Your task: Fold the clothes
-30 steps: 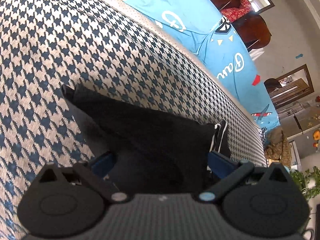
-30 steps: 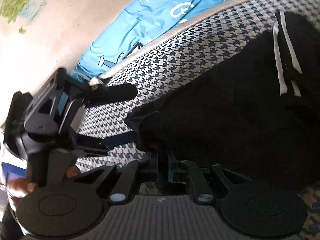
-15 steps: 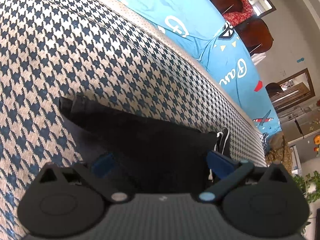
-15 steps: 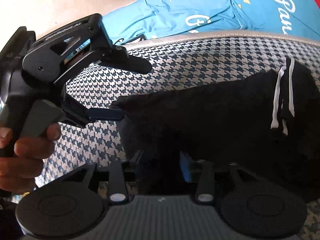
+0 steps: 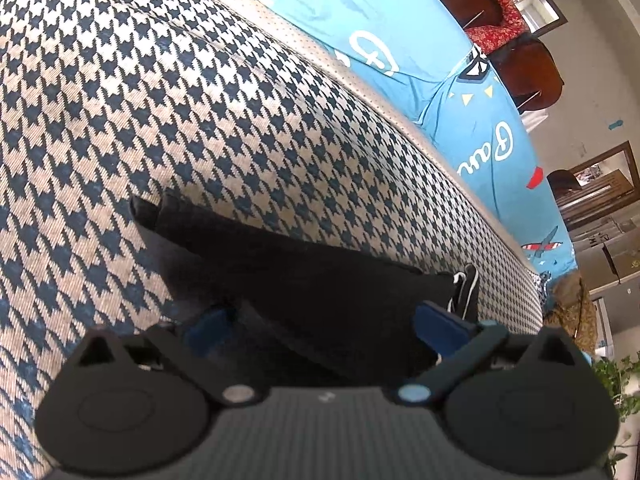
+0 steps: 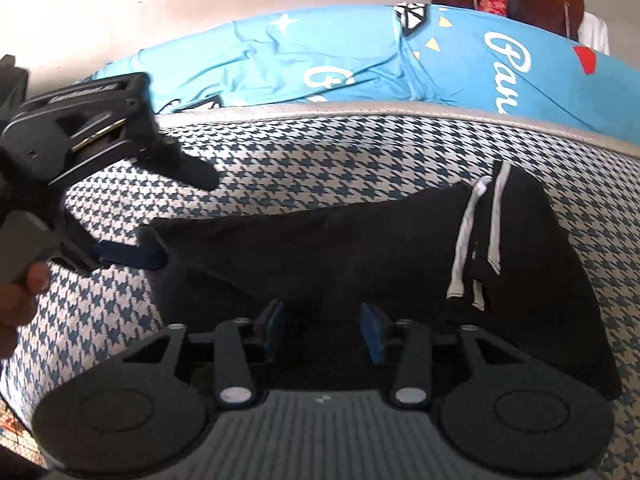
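Black garment [image 6: 360,248] near edge hidden behind right gripper [image 6: 326,326] body; fold layers indistinguishable.

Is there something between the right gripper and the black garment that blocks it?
Nothing visible does. The right gripper sits directly over the black garment, jaws apart, having just been opening, with only the dark cloth between them. The left gripper works at the garment's far corner, off to the side.

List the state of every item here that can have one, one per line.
Black garment with white drawstrings: folded, lying flat on the houndstooth surface.
Blue printed sheet: spread out, wrinkled, beyond the houndstooth edge.
Left gripper: open wide, straddling the garment.
Right gripper: open, jaws have just been opening, over the garment's near edge.
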Action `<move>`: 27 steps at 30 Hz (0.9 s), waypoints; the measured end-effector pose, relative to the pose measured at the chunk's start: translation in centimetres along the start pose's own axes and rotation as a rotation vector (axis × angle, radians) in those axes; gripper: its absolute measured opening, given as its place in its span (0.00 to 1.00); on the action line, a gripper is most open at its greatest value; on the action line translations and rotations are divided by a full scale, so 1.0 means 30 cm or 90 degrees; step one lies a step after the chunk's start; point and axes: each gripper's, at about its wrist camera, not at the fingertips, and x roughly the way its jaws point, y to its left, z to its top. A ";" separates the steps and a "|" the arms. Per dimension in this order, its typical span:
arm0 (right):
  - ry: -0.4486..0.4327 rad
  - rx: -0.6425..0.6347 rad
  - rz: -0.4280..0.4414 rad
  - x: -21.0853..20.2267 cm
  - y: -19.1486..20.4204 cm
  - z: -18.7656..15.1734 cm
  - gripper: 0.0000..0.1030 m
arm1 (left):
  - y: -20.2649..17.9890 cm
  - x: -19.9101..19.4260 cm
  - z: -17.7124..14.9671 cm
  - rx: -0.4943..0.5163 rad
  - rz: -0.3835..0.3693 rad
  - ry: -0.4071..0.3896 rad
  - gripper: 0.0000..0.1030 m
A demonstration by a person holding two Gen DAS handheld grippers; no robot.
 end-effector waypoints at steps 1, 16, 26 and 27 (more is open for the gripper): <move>0.000 0.000 0.003 0.001 -0.001 0.000 0.40 | 0.000 0.001 -0.001 0.001 0.000 0.000 1.00; -0.012 -0.025 0.051 0.020 -0.004 0.025 0.15 | 0.039 0.028 0.016 -0.011 0.017 -0.001 1.00; 0.045 0.053 0.155 0.095 -0.119 0.131 0.10 | 0.041 0.026 0.010 0.002 0.027 0.004 1.00; 0.046 0.057 0.157 0.105 -0.133 0.143 0.10 | 0.044 0.024 0.009 0.002 0.026 0.005 1.00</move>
